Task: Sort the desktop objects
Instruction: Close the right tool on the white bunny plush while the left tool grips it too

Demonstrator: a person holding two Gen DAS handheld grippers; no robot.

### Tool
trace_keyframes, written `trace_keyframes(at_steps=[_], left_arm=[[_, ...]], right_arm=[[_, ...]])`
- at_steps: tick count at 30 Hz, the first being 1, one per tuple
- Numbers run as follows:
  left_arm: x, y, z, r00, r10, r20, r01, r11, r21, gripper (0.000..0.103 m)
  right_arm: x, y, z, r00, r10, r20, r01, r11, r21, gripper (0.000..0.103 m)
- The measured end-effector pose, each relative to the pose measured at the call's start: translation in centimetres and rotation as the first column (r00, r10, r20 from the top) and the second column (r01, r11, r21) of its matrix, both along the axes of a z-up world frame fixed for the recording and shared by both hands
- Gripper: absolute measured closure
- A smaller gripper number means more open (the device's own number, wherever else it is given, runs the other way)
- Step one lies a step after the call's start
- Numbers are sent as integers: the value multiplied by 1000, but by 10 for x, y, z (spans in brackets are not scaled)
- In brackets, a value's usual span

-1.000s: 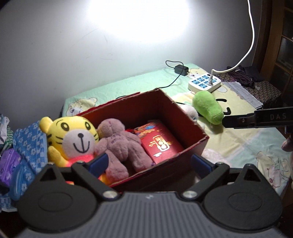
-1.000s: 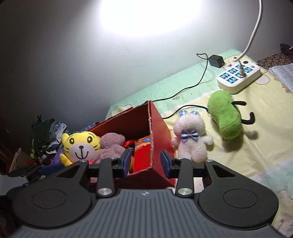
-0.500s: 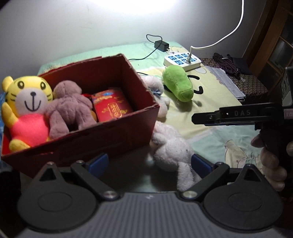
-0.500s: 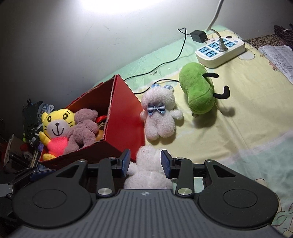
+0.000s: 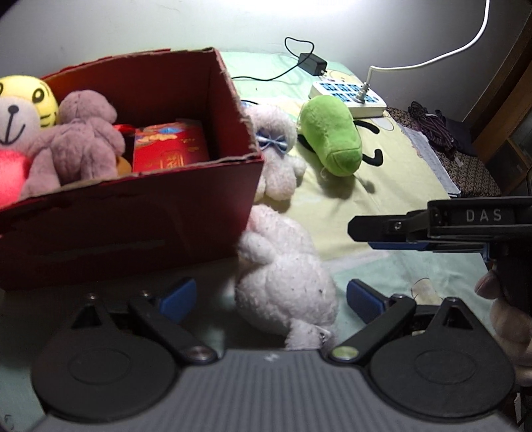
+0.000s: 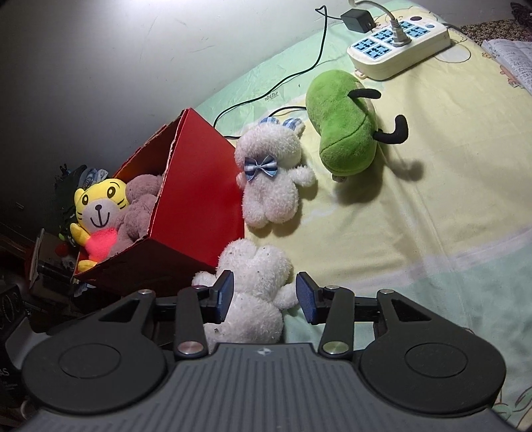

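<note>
A white plush [image 5: 282, 275] lies on the bedsheet against the near corner of a red cardboard box [image 5: 133, 212]. My left gripper [image 5: 270, 297] straddles it, jaws wide and closing slightly, pads clear of the fur. My right gripper [image 6: 264, 292] also has this white plush [image 6: 256, 292] between its fingers; its jaws are opening and the right pad stands off. In the box [image 6: 199, 186] sit a yellow tiger plush [image 6: 99, 209], a mauve bear [image 5: 79, 146] and a red packet [image 5: 169, 149]. A white bear with a blue bow tie [image 6: 271, 179] and a green plush [image 6: 345, 133] lie beyond.
A white power strip [image 6: 399, 43] with a plugged cable and a black charger [image 6: 357, 20] lie at the far edge by the wall. Clothes and clutter [image 6: 66, 186] pile up left of the box. A hand [image 5: 508, 319] holds the right gripper's handle.
Both grippers came down and closer to the white plush, which now lies between their fingers. The right jaws have spread wider. The box and other toys stayed put.
</note>
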State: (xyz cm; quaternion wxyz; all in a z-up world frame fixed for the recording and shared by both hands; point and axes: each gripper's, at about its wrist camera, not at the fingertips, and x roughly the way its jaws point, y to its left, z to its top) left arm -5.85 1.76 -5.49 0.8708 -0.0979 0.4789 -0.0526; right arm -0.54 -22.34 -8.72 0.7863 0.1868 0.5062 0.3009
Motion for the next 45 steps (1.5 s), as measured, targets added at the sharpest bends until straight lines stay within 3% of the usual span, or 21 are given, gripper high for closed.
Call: trace_keyframes(at_steps=[6,11,18,24,29,35,37,40,45], left_arm=[[7,-22,-7,999,-28,-28,27,998,-62,9],[9,-56,2,995,-100,23,100,995,8,9],[15,-78,7,984,-175,44,177,983,-50,6],[15,-116,3,945,-326,36,327,933,-148,6],[14,-136,2,920,-389,42,391,909,-141,7],[3,-136,29,896,-421,143,435,897,-77,7],[3,-127,34,904,-398,156,411,909,-64,7],[9,-107,28,938,-325,123,334,941,-58,7],[25,-76,-6,984,-180,2,178,974,-140,8]], right_arm=[[12,-2,-6,999,41,-7,-41,999,1,58],[24,-20,-8,999,35,-9,-35,999,8,58],[35,-37,-10,998,64,-7,-64,998,20,61],[40,-52,-13,995,92,-24,-91,996,18,61],[40,-71,-18,995,92,-44,-91,996,23,61],[37,-90,-23,996,49,-68,-46,998,51,61],[37,-91,-24,996,46,-71,-42,998,46,60],[38,-89,-29,995,46,-93,-41,998,53,60],[36,-84,-36,991,56,-122,-48,997,66,59]])
